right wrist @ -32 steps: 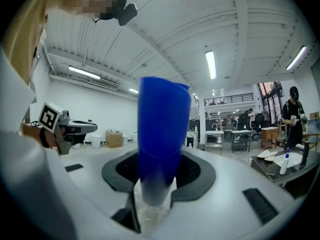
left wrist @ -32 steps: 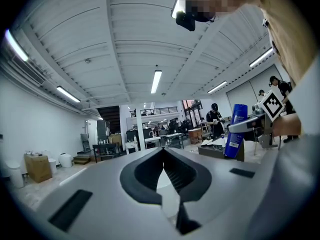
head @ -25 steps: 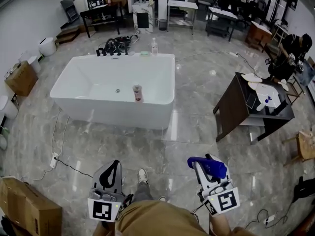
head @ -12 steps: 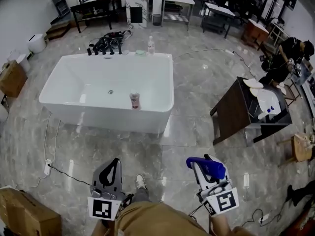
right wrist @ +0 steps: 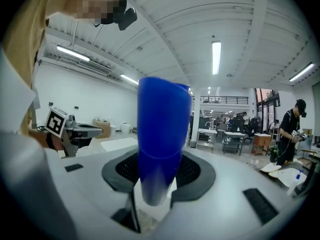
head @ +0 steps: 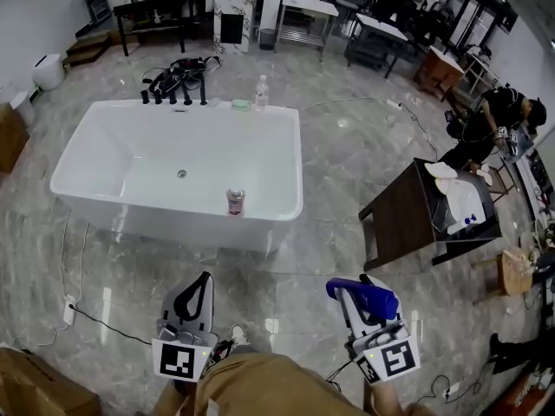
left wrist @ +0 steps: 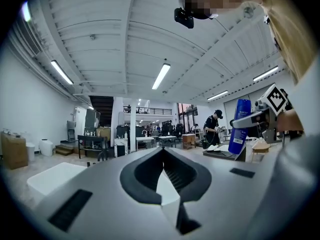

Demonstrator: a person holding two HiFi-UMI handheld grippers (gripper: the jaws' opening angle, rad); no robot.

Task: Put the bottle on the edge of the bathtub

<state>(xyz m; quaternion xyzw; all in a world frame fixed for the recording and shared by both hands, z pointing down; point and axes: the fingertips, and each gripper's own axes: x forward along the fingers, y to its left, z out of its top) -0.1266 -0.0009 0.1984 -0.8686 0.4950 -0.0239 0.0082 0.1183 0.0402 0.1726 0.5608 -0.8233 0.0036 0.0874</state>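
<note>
Well short of the bathtub point(head: 156, 204), on its near side and above the floor point(head: 338, 163), a blue bottle point(head: 375, 299) is held by the right gripper point(head: 359, 291); the fingers are pinched on the bottle's sides, and in the right gripper view the bottle point(right wrist: 162, 134) fills the gap between them; in the left gripper view it point(left wrist: 240, 126) is seen upright; no part of it touches the bathtub, from which it is well apart.

The left gripper point(head: 202, 286) is held on the same near side of the bathtub, further left; its fingers point(left wrist: 150, 156) are pressed together, with nothing between them.

On the bathtub's near rim, toward its right end, a small pink bottle point(head: 235, 201) is stood upright; on the far rim a clear bottle point(head: 261, 92) is stood, with a green pad point(head: 240, 104) just beside it and black taps point(head: 173, 97) further left along the same rim; the inside of the bathtub is white, with a drain point(head: 181, 173) in its bottom.

To the right of the bathtub, well apart from it, a dark tabletop point(head: 408, 199) is seen with white things on its far end; beyond that, further right of the bathtub, a person point(head: 482, 126) in dark clothes is bent over; to the left of the bathtub a cable point(head: 65, 258) is laid across the floor.
</note>
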